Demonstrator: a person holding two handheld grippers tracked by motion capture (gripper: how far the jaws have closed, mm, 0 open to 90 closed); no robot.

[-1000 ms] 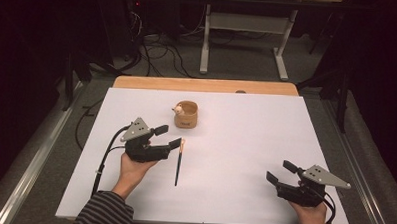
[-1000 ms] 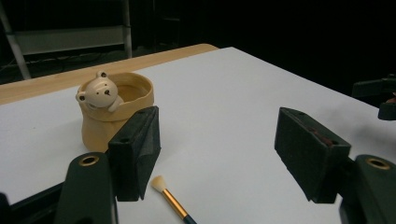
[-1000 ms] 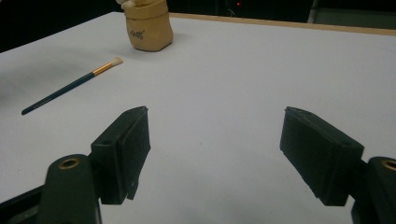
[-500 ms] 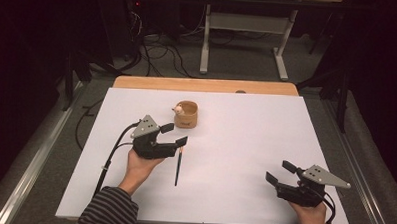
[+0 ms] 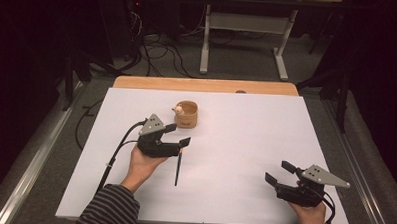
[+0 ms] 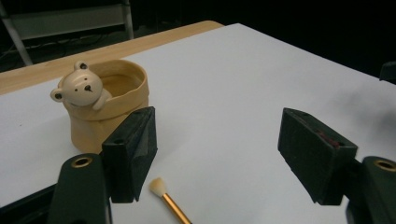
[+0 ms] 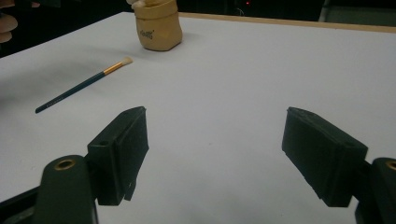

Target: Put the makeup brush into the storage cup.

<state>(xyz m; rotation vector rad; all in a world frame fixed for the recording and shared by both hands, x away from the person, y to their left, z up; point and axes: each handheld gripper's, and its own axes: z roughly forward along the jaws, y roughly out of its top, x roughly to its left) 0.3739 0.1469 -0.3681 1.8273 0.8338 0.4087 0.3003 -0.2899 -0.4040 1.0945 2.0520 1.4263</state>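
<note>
High view: paintbrush [image 5: 178, 166] on the white counter [image 5: 245, 143], long axis near-to-far, bristles toward the bear cup [image 5: 186, 114]; left tool [image 5: 178, 141], jaws spread, just above its bristle end; right tool [image 5: 277, 175] well apart, also spread, empty.
Left gripper view: bristle tip [image 6: 158, 186] beside the left-hand jaw, not between the two.
Right gripper view: paintbrush [image 7: 84, 85] far off.

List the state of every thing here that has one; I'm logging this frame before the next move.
left gripper: jaws open, holding nothing, above the brush's bristle end.
right gripper: jaws open, holding nothing, near the table's front right.
paintbrush: lying flat on the table, bristles toward the cup, ungrasped.
bear cup: upright, looks empty.
table: white sheet covers the top.
</note>
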